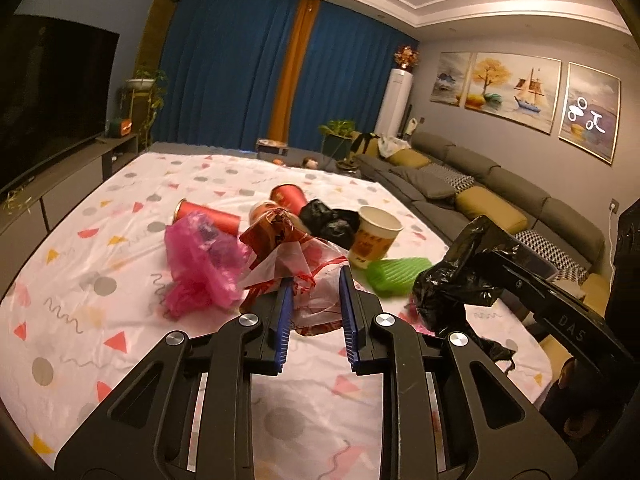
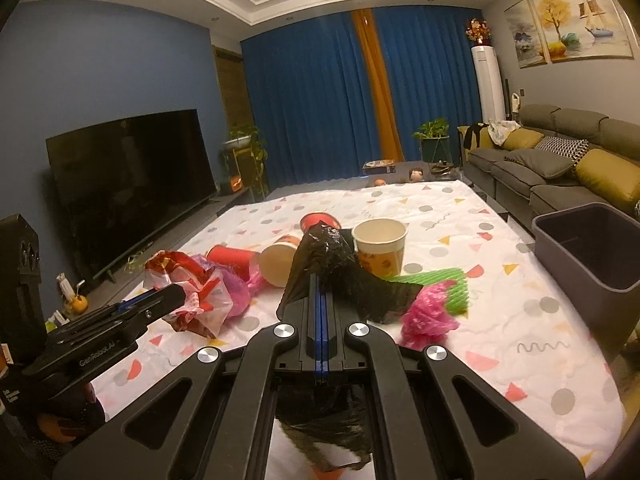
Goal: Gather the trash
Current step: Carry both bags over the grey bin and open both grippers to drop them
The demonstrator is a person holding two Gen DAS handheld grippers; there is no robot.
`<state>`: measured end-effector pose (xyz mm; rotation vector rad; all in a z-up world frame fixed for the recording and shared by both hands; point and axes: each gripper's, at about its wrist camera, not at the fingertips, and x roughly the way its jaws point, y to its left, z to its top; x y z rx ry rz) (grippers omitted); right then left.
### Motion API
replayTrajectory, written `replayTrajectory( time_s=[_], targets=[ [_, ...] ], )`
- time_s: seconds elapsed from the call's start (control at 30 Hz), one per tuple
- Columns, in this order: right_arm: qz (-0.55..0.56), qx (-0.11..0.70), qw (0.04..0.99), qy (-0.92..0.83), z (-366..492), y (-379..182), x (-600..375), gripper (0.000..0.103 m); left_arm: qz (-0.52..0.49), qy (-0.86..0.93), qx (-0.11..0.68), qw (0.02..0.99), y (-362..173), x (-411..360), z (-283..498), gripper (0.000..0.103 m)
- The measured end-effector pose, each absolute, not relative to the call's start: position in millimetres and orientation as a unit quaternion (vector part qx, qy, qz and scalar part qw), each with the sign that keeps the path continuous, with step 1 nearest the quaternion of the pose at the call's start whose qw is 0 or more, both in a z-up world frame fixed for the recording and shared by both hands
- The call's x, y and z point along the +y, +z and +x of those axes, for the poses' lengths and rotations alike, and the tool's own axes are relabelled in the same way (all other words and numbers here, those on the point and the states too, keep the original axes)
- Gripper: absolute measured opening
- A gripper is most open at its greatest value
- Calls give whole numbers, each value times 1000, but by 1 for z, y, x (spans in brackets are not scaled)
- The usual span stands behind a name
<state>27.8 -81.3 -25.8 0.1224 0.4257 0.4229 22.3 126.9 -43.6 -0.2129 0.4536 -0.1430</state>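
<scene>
Trash lies on a patterned white cloth (image 1: 100,248). My left gripper (image 1: 316,280) is open, its blue pads on either side of a white-and-red plastic bag (image 1: 320,300). It also shows in the right wrist view (image 2: 192,300) at the same bag (image 2: 200,296). My right gripper (image 2: 320,280) is shut on a black plastic bag (image 2: 340,276), seen in the left wrist view (image 1: 456,280) held above the cloth. Nearby lie a pink bag (image 1: 200,264), red cups (image 1: 208,216), a paper cup (image 1: 374,236), a green corrugated piece (image 1: 396,276) and another black bag (image 1: 328,220).
A grey bin (image 2: 592,248) stands at the cloth's right edge. A grey sofa (image 2: 560,164) runs along the right wall. A TV (image 2: 128,184) on a low cabinet is at the left. Blue curtains and potted plants are at the back.
</scene>
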Motion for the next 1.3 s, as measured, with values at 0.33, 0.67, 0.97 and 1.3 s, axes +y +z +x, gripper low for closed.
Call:
replayTrajectory(
  time_s=[0.33,0.67,0.97,1.3],
  targets=[
    [72,191,962,182,24,-17,-116,1,-92,-101,218,966,-34,97,29,21],
    [83,179,969,147,26,-11,-160,1,-72,-141,215,964,-26,54,44,21],
    [77,163,978,109,32,-2,-202,1,-54,-189,213,957,-19,-3,69,21],
    [75,142,987,29,67,12,-269,1,-43,-254,202,945,-3,-89,117,21]
  ],
)
